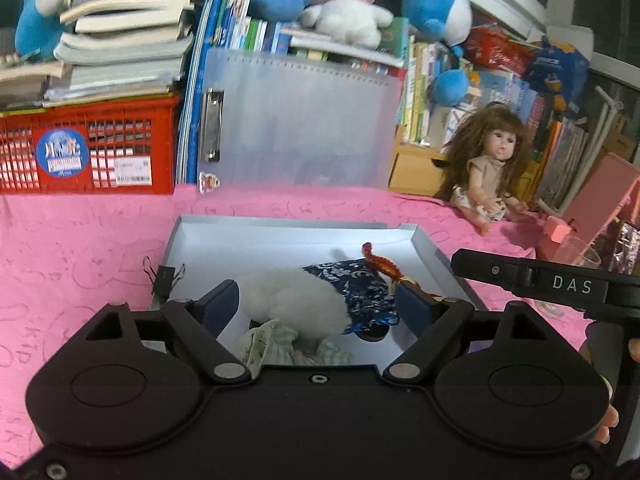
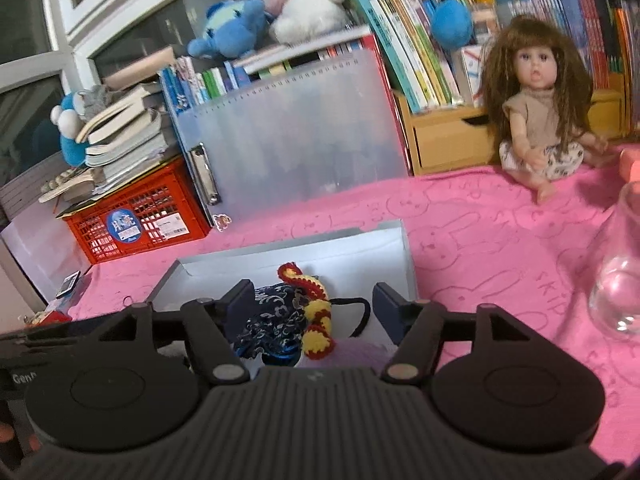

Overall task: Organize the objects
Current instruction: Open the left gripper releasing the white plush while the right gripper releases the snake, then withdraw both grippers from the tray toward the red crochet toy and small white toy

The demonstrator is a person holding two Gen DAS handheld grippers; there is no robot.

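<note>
Notably, both tools pointed downward into the grey tray [image 1: 432, 248] on the pink cloth [image 1: 80, 248]. The left gripper [image 1: 316, 300] had its jaws spread apart, with the white fluffy item [image 1: 296, 300] below them and not pinched. The right gripper [image 2: 316, 304] was likewise spread, gripping nothing; the blue patterned pouch [image 2: 272, 316] and the red-and-yellow crocheted cord [image 2: 316, 316] lay in the tray beneath it.

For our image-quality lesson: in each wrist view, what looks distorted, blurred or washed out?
Left wrist view: fisheye bows the silver tray's rim; the white fluffy toy is washed out, featureless. Right wrist view: the glass at the frame edge is stretched and soft; the doll stays fairly sharp.
</note>
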